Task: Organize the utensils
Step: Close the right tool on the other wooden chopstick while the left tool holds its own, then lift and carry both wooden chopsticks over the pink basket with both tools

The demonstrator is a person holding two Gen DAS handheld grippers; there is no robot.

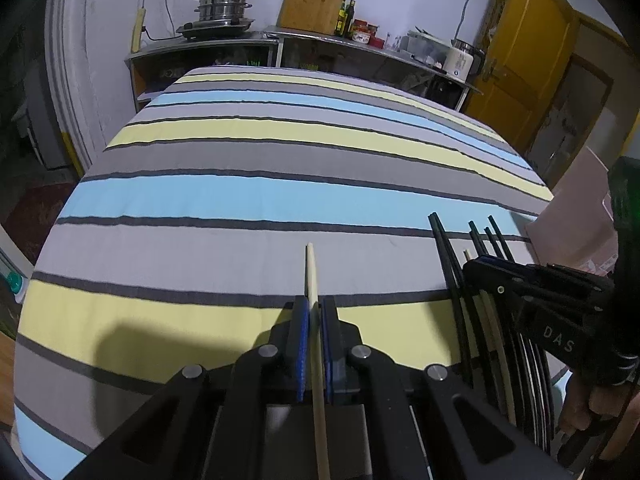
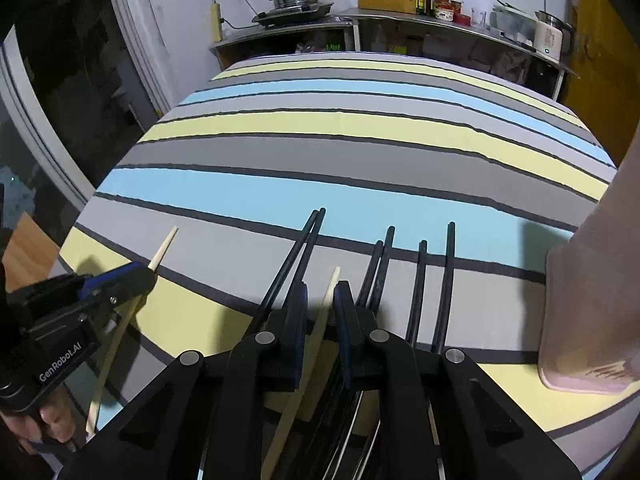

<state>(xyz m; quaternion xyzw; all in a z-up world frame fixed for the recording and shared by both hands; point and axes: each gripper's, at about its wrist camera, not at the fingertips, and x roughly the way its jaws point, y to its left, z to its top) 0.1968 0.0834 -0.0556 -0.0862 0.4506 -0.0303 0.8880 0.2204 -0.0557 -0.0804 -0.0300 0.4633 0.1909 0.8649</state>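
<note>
- Left gripper [image 1: 316,312]: its blue-padded fingers [image 1: 303,344] are clamped on a single pale wooden chopstick [image 1: 313,276], which runs along the gripper's axis and projects forward past the fingertips, above the striped tablecloth [image 1: 240,200].
- Right gripper [image 2: 322,300]: its fingers [image 2: 300,320] stand slightly apart on either side of a second pale chopstick [image 2: 326,308]. The pads look close to the stick, but contact cannot be told from either view.
- Black chopsticks [image 2: 418,280]: several lie side by side, roughly parallel, on the cloth around and to the right of the right gripper, their tips pointing away from the person. One pair [image 2: 304,240] crosses near its tips, just left of the second pale stick.
- Pink box [image 2: 592,280]: stands at the right edge of the table, near the outermost black chopsticks.
- Judged stage: the pale sticks are being sorted out from the black ones; the pair is not yet brought together.
- Risk 1: the held stick is gripped at one narrow point, so it may pivot or slide out if tilted.
- Risk 2: closing the right fingers so near the black sticks may catch one too, or roll the row out of line.
- Risk 3: the two grippers work near each other; a sideways move could knock the held stick.
</note>
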